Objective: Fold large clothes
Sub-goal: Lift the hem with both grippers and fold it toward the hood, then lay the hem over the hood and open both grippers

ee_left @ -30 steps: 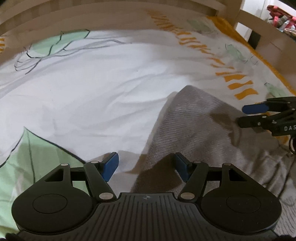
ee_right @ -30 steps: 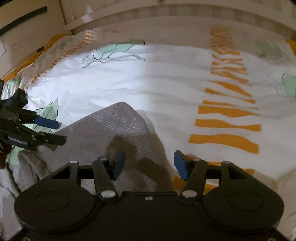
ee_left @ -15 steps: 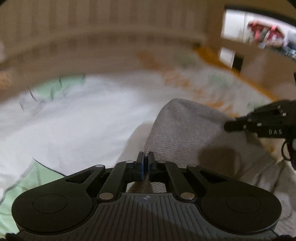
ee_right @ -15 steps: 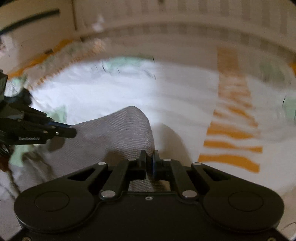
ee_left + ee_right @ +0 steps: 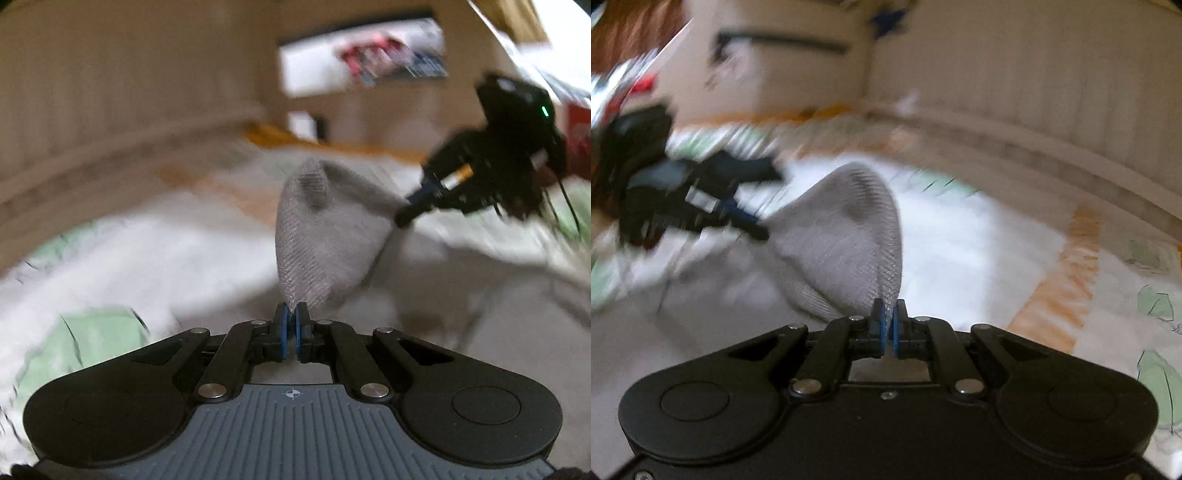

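Fingers [image 5: 283,325] of left gripper [image 5: 291,314] and right gripper [image 5: 889,314] clamped tight on two corners of the grey garment [image 5: 317,236], edge slung between them above the patterned bedspread [image 5: 979,251], probably for carrying over into a fold.

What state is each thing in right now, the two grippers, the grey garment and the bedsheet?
left gripper: shut on the grey garment.
right gripper: shut on the grey garment.
grey garment: one edge pinched by both grippers, lifted off the bedsheet, sagging between them.
bedsheet: spread flat, slightly wrinkled.
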A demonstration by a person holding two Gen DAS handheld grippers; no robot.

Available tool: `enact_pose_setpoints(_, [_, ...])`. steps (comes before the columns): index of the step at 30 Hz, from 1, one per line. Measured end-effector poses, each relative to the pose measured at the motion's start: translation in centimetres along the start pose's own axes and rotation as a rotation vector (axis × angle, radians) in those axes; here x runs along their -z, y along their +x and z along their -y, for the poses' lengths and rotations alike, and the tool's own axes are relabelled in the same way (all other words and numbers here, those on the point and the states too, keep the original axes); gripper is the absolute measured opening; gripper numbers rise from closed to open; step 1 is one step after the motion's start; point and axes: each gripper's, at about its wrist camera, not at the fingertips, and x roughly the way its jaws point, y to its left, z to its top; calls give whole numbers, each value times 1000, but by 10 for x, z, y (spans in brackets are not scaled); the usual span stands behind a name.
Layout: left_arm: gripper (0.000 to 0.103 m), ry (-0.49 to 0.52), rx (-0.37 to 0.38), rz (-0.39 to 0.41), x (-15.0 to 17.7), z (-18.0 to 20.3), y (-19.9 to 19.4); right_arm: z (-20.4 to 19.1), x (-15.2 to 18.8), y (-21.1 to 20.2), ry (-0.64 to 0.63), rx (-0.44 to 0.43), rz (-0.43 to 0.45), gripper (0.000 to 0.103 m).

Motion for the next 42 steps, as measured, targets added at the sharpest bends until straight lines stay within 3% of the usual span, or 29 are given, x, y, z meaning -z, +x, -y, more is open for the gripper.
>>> enact_pose_setpoints(4, [7,90,130,-176,27,39,-9,-53,35,-12,-134,-86,-164,10])
enact_pose_setpoints(6, [7,95,151,-224,29,45,-14,-69,45,-15,-161,-122,-220,9])
enact_pose_setpoints(8, [7,36,120,-222,20,42,-23,-74,46,-21,-137,-131,-244,10])
enact_pose_setpoints(10, [14,-134,53,-194,6,26,-30,-68,38,-30,-67,-108,-220,11])
enact_pose_setpoints(11, [30,-225,22,-172,1,20,-30,-61,32,-34,-8,-76,-196,16])
enact_pose_setpoints(12, [36,-341,-11,-142,-4,10,-32,-53,26,-36,60,-41,-172,33])
enact_pose_setpoints(14, [51,-583,-62,-55,-6,-10,-33,-33,20,-38,209,11,-124,57])
enact_pose_setpoints(18, [55,-915,-169,7,9,-37,-22,-4,14,-20,429,129,-84,61])
enact_pose_setpoints(20, [56,-996,-176,-9,19,-43,-12,5,16,-6,498,167,-98,61])
enact_pose_setpoints(23, [56,-1021,-192,-34,29,-50,-1,21,24,1,602,173,-100,62])
enact_pose_setpoints(26, [56,-1029,-190,-3,37,-54,0,26,34,8,640,180,-96,64])
enact_pose_setpoints(33, [54,-1041,-101,49,38,-61,17,32,51,20,690,176,-94,64])
enact_pose_setpoints(36, [40,-1010,-75,25,37,-58,26,36,54,27,706,172,-90,64])
enact_pose_setpoints(39, [8,-984,-100,17,38,-57,30,31,53,32,660,193,-96,64])
enact_pose_setpoints(41, [4,-977,-123,32,39,-58,27,26,51,34,625,203,-97,62])
enact_pose_setpoints(42, [4,-969,-128,50,38,-57,25,24,50,34,614,201,-96,56])
